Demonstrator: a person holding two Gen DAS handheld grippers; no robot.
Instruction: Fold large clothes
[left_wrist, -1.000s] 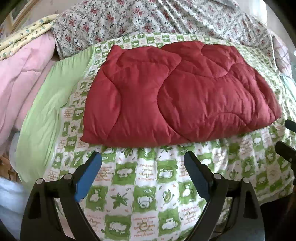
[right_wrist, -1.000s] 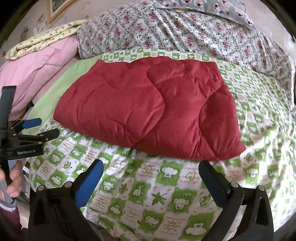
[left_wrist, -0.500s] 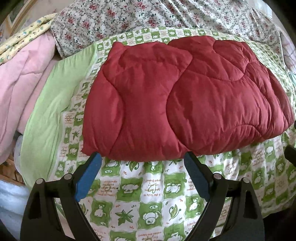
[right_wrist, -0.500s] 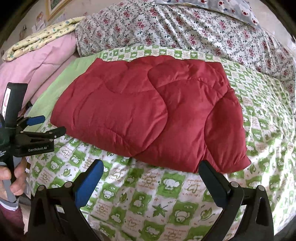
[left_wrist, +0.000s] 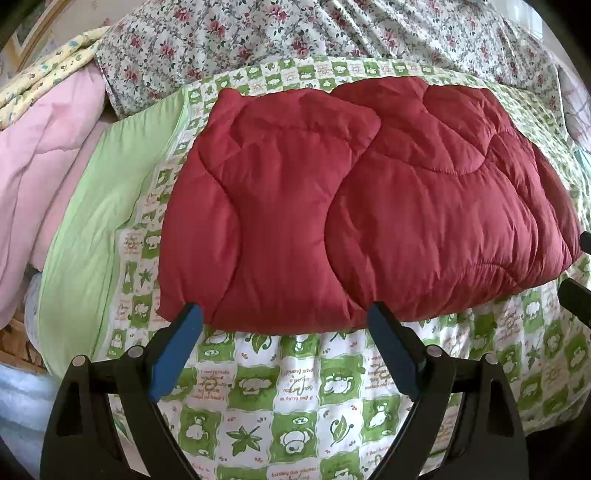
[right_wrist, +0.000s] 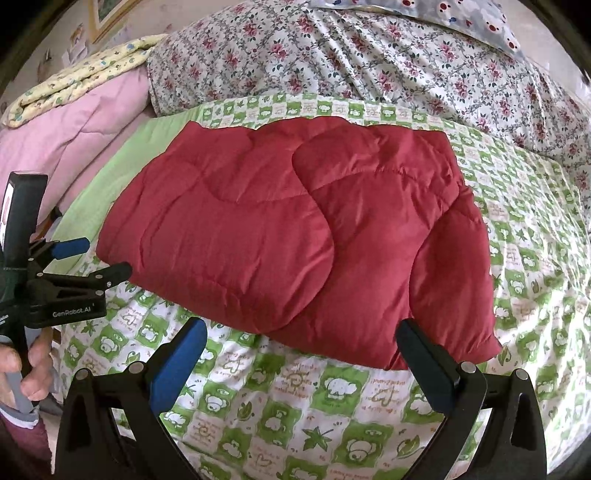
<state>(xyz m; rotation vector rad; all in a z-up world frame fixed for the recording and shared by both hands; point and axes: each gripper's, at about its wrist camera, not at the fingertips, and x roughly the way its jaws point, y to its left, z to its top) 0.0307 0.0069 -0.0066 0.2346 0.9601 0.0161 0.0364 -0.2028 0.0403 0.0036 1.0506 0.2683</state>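
Note:
A red quilted garment (left_wrist: 362, 206) (right_wrist: 295, 236) lies folded flat on a green-and-white checked bedsheet (left_wrist: 280, 398) (right_wrist: 332, 406). My left gripper (left_wrist: 284, 314) is open, its blue-padded fingertips at the garment's near edge toward its left corner, nothing between them. My right gripper (right_wrist: 301, 328) is open too, its tips at the near edge toward the garment's right corner. In the right wrist view the left gripper (right_wrist: 92, 258) shows at the left edge, held by a hand (right_wrist: 26, 373).
A floral quilt (left_wrist: 332, 33) (right_wrist: 369, 55) is bunched behind the garment. Pink bedding (left_wrist: 40, 155) (right_wrist: 74, 140) with a yellow patterned cloth (right_wrist: 81, 74) on top is piled at the left. A plain green strip (left_wrist: 96, 221) borders the sheet's left side.
Both grippers have moved forward toward the garment's near edge; the garment now looms larger and reaches their fingertips. Both stayed open.

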